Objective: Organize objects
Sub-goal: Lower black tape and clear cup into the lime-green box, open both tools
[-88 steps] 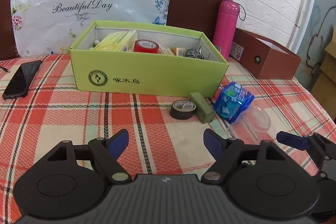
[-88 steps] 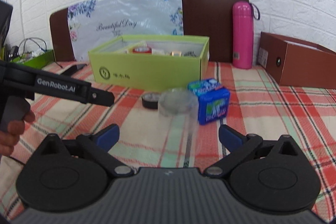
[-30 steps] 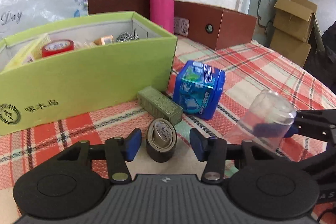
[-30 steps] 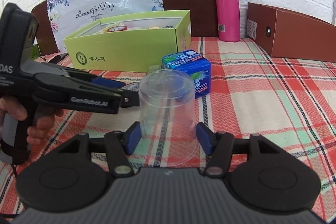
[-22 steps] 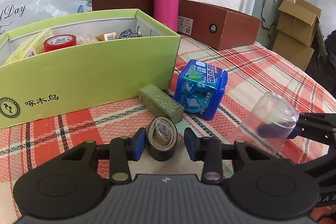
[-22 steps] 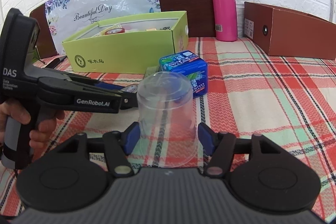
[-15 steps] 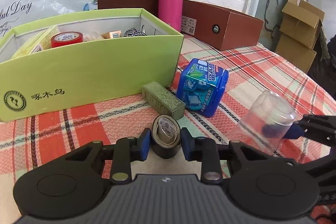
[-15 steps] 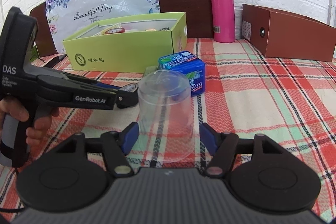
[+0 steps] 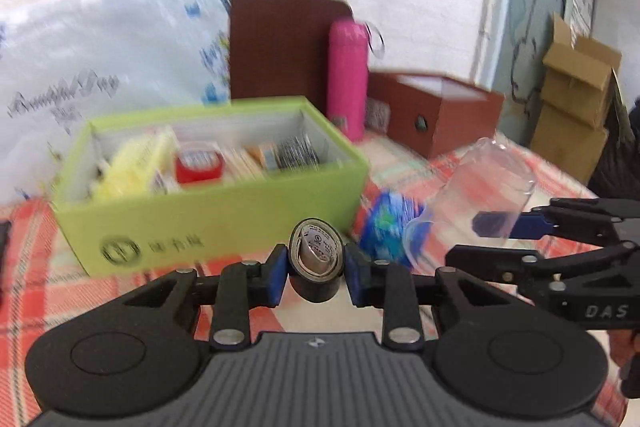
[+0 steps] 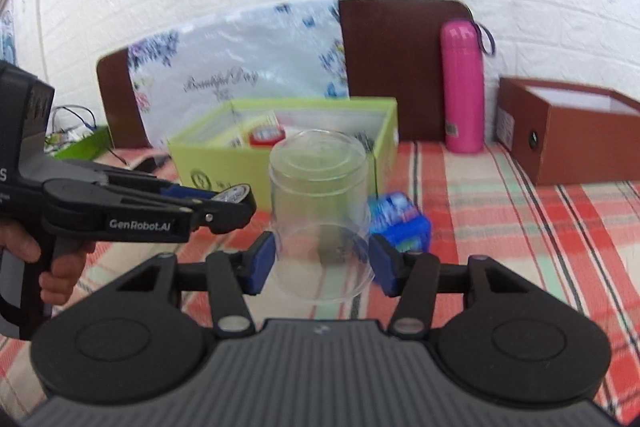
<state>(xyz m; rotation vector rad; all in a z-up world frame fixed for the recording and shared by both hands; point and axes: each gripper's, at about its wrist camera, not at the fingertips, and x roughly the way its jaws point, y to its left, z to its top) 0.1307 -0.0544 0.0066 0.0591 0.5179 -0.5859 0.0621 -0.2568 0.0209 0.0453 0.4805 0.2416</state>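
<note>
My left gripper [image 9: 316,269] is shut on a black tape roll [image 9: 316,259] and holds it in the air in front of the green box [image 9: 216,223]. My right gripper [image 10: 323,263] is shut on a clear plastic cup [image 10: 320,203], held bottom-up above the table; the cup also shows in the left wrist view [image 9: 472,199]. The green box [image 10: 280,139] holds a yellow pack [image 9: 132,167], a red tape roll [image 9: 199,163] and other small items. A blue gum box [image 10: 400,219] lies on the checked cloth just right of the green box.
A pink flask [image 10: 462,87] and a brown box [image 10: 572,135] stand at the back right. A floral bag [image 10: 240,75] leans on a brown chair back [image 10: 392,67] behind the green box. Cardboard cartons [image 9: 576,99] stand off the table at the right.
My left gripper has closed on the black tape roll and lifted it off the table. My right gripper has lifted the clear cup. Both views now look higher, over the green box.
</note>
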